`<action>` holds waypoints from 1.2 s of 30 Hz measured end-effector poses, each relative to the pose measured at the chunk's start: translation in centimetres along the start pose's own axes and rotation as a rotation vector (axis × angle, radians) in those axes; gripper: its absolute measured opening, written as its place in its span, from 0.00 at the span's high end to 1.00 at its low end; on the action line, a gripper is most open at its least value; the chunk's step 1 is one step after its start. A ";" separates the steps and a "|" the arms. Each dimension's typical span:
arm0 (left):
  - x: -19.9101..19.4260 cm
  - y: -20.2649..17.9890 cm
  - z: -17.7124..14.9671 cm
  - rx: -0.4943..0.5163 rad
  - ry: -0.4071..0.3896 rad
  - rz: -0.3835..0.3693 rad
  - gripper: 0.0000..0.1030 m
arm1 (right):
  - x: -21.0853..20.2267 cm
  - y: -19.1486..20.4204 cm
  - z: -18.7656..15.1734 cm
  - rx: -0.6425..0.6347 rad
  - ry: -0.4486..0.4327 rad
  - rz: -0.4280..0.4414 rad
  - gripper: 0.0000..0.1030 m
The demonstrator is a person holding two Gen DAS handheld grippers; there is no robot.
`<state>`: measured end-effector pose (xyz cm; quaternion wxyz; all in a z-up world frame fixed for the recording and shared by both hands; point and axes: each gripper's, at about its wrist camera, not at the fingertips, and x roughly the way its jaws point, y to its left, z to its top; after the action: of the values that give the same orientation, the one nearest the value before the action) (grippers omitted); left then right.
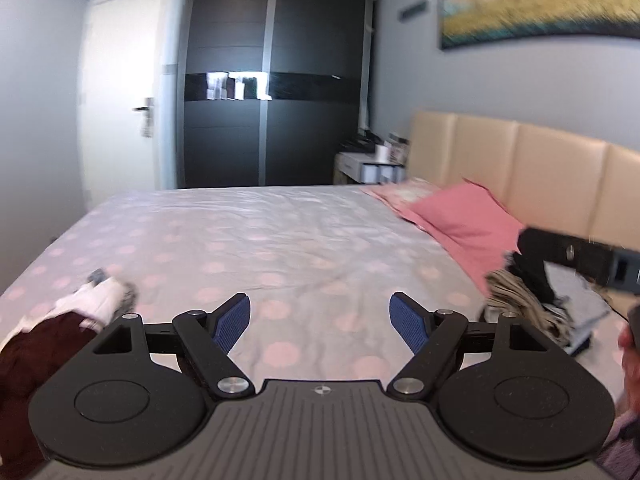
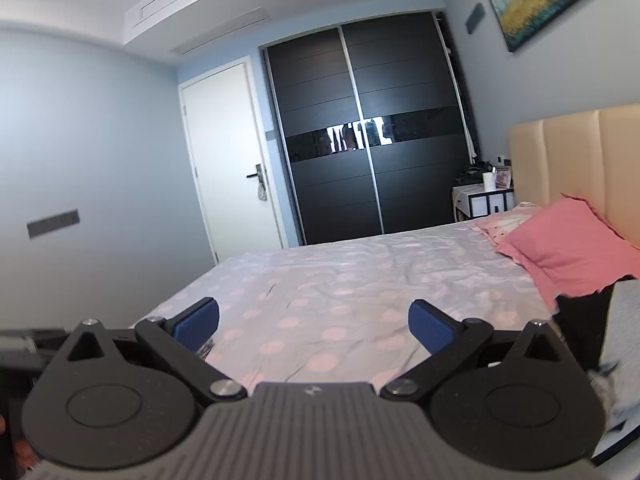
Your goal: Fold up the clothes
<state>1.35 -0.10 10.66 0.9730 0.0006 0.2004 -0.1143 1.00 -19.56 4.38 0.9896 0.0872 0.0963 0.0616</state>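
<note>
1. Spanning most of both views, the bed (image 1: 280,240) carries a pale sheet dotted with pink circles; its beige padded headboard (image 1: 520,168) stands at the right.
2. Left tool (image 1: 320,322): blue pads spread wide, nothing between them, held above bare sheet.
3. Right tool (image 2: 314,326): blue pads likewise spread wide and empty, held over the sheet; part of it also shows as a dark blurred bar at the right edge of the left wrist view.
4. Clothes, pile one (image 1: 48,344): a dark red garment with white cloth on top, lying on the bed at the lower left, just beside the left tool's outer finger.
5. Clothes, pile two (image 1: 532,304): striped, dark and grey pieces heaped near the pink pillow (image 1: 464,220) at the head end (blurred, so single garments cannot be told apart).
6. Background: dark sliding wardrobe (image 2: 368,136), white door (image 2: 228,160), small nightstand (image 2: 480,200) beside the headboard, framed painting (image 1: 540,4) on the wall above.
7. A hand (image 1: 634,352) appears at the right edge of the left wrist view.
</note>
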 end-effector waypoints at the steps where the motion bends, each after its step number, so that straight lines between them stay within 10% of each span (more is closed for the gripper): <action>1: -0.3 0.4 -0.9 -0.009 -0.013 0.027 0.26 | -0.1 1.0 -1.0 -0.020 -0.015 -0.024 0.01; 6: -1.7 0.7 -6.2 -0.020 -0.092 0.173 0.26 | -0.2 4.9 -6.4 -0.096 -0.062 -0.193 0.01; 11: -0.5 0.6 -9.7 -0.032 -0.010 0.185 0.25 | 0.0 7.1 -11.3 -0.118 -0.079 -0.296 0.01; 26: 2.9 1.0 -12.9 0.031 0.055 0.278 0.25 | 5.1 6.1 -19.8 -0.147 0.202 -0.311 0.01; 36: 4.5 1.6 -13.7 0.030 0.098 0.278 0.25 | 4.9 6.3 -18.5 -0.113 0.143 -0.271 0.01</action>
<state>0.42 1.12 -3.82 0.9684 0.0484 0.2441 0.0188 1.37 -9.74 -13.19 0.9828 0.0128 0.1738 -0.0608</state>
